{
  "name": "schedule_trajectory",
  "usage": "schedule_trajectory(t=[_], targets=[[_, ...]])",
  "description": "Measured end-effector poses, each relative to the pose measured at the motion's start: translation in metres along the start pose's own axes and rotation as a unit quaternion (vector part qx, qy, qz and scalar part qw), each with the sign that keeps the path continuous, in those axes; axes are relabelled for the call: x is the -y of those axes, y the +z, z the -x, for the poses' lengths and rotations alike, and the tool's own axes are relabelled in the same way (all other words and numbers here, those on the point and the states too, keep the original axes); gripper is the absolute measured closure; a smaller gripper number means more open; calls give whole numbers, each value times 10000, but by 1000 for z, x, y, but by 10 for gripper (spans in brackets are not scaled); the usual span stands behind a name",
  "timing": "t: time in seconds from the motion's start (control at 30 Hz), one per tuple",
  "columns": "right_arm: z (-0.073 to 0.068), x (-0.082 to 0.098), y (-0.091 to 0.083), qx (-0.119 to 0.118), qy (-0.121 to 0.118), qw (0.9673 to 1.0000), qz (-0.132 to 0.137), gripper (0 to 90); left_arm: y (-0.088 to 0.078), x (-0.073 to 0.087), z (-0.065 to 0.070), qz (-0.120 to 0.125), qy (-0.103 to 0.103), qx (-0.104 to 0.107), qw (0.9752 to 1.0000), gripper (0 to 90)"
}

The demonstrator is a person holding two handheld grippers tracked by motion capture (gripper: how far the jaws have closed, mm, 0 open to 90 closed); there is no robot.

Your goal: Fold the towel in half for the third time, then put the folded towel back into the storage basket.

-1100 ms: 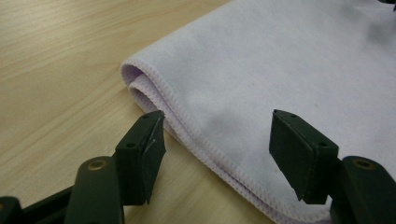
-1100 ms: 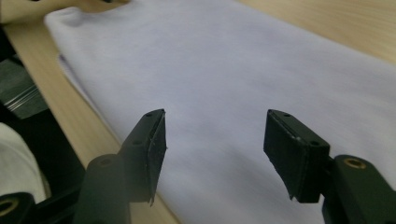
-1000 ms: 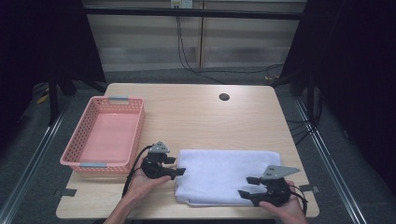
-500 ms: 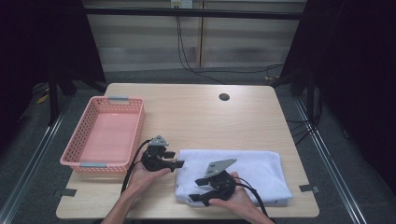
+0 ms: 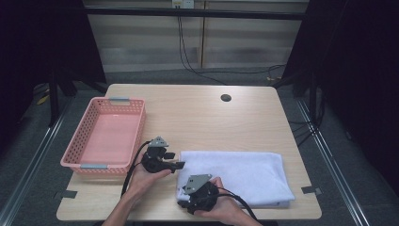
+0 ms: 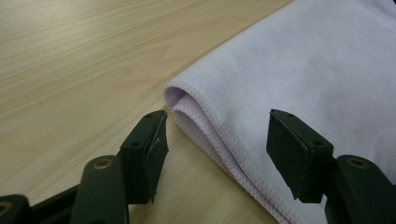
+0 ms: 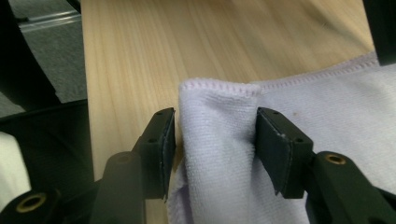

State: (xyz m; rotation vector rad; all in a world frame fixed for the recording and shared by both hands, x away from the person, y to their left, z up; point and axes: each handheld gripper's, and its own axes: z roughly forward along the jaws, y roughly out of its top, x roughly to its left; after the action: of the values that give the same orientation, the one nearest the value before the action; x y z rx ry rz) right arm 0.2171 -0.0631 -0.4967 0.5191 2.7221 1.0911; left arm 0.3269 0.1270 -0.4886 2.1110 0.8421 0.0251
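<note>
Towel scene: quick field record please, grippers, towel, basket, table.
towel: white towel, folded, flat on the near right part of the table
left gripper: left gripper at the towel's far-left corner, jaws apart, corner between them, pads not pressing
right gripper: right gripper at the near-left corner, jaws have just been closing, corner between them; contact hard to tell
basket: pink basket, left side, nothing in it
table hole: dark round hole near far edge

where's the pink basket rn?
In the high view the pink basket sits at the table's left edge, just left of the left claw and apart from the folded white towel near the front edge.
</note>
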Motion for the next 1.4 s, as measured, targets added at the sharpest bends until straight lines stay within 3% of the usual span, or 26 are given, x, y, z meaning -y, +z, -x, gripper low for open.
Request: schedule_trajectory(t=[0.23, 0.43, 0.6, 0.97, 1.0, 1.07, 1.1, 1.13, 1.2, 1.23, 1.27, 1.4], targets=[[4, 2, -2, 193, -43, 9998, 44, 687, 2, -2, -4, 101, -71, -75, 9999, 375], [12, 1, -5, 15, 452, 9990, 30, 770, 6, -9, -16, 219, -160, -127, 9996, 351], [16, 3, -11, -270, 748, 9968, 90, 782, 16, -13, -19, 253, -169, -121, 9995, 330], [19, 4, -14, -349, 828, 9958, 147, 781, 31, -15, -19, -97, -9, 12, 10000, 362], [20, 4, -15, -351, 828, 9958, 148, 782, 33, -15, -18, -81, 17, 12, 10000, 372], [21, 5, -15, -373, 875, 9953, 158, 782, 35, -16, -14, -153, 186, 257, 9994, 439], [21, 5, -15, -384, 905, 9950, 167, 782, 37, -16, -9, -210, 362, 205, 9989, 456], [21, 5, -15, -388, 913, 9949, 166, 782, 37, -16, -7, -238, 410, 259, 9985, 488], [21, 5, -16, -389, 929, 9948, 162, 782, 37, -16, -7, -258, 413, 341, 9982, 631], [21, 5, -16, -389, 929, 9948, 162, 782, 37, -16, -7, -279, 385, 433, 9979, 631], [21, 5, -17, -398, 943, 9946, 198, 782, 38, -16, -8, -271, 271, 552, 9977, 740], [24, 3, -23, -437, 1019, 9933, 325, 783, 33, -17, -12, -85, -32, 727, 9973, 782]])
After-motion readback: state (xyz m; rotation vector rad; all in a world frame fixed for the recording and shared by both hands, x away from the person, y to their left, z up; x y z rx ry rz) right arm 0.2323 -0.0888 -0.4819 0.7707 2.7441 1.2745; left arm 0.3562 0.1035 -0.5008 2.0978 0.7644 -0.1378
